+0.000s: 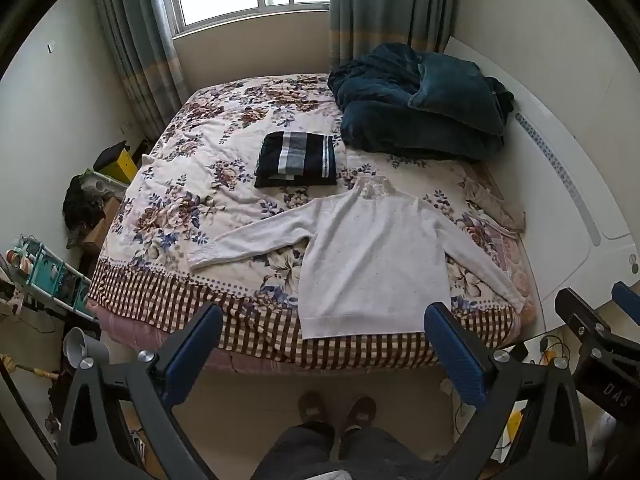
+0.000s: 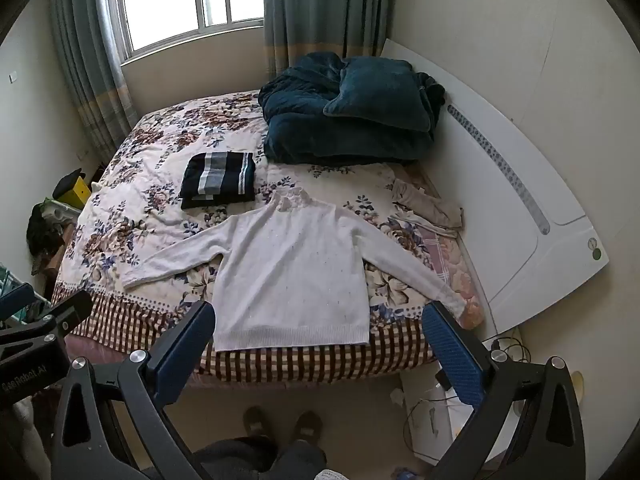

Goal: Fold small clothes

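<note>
A white long-sleeved sweater point(image 1: 372, 264) lies flat on the floral bed, sleeves spread, hem at the near edge; it also shows in the right wrist view point(image 2: 292, 276). A folded dark striped garment point(image 1: 296, 160) lies behind it, also seen in the right wrist view point(image 2: 220, 180). My left gripper point(image 1: 324, 320) is open and empty, held above the floor in front of the bed. My right gripper point(image 2: 318, 320) is open and empty beside it, also short of the bed edge.
A heap of dark teal blankets point(image 1: 420, 108) sits at the bed's far right by the white headboard point(image 1: 568, 200). A beige cloth point(image 2: 428, 204) lies near the headboard. Clutter and shelves point(image 1: 52, 272) stand left of the bed. My feet point(image 1: 336, 408) are on the floor below.
</note>
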